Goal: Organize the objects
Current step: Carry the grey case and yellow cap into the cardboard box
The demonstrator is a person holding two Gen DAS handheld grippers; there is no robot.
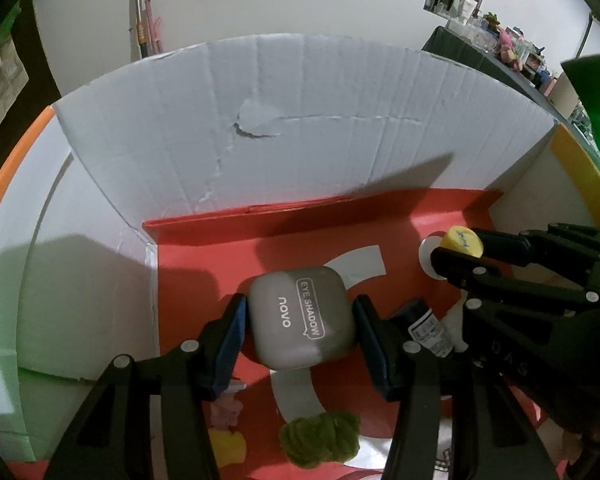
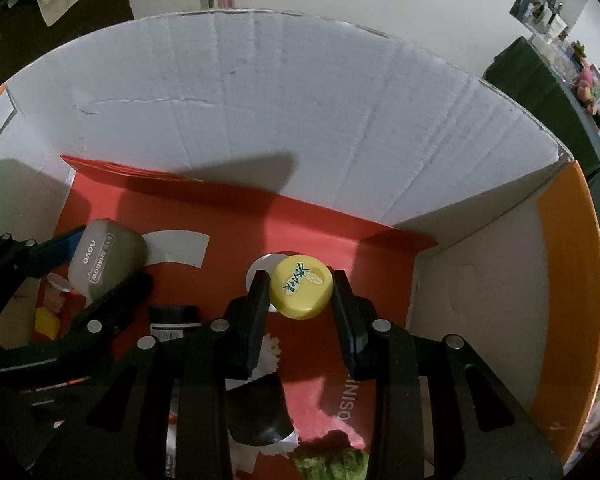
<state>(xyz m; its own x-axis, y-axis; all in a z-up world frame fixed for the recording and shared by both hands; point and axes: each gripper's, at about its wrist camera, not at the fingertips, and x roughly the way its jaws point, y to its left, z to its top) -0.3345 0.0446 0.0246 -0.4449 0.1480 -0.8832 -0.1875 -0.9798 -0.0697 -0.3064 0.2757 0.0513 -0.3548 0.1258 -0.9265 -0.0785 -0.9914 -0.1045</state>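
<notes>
Your left gripper (image 1: 300,332) is clamped on the grey eye-shadow case (image 1: 302,318), pads pressed against its two side walls, and your right gripper (image 2: 300,300) is pinched narrow on the yellow cap (image 2: 301,291) of a small round container. Both loads hang low inside the cardboard box (image 1: 260,120), over its red floor (image 2: 236,220).

Going by size: the box wall rises directly ahead of both tools. The case comes next — its long axis runs along the line your left gripper points, lettering reading the same way, so it should drop flat without any twist. The yellow cap is smaller and sits to the right of the case, well apart from it, nearer the box's right wall.

Smaller things crowd the near end. A green fuzzy ball (image 1: 320,436) lies just under your left gripper, toward you, with a dark tube bearing a barcode label (image 1: 426,328) between the two tools.

The relation that counts, I judge: open floor lies ahead of each load, clutter behind — so release where you are or slightly forward, not back.
</notes>
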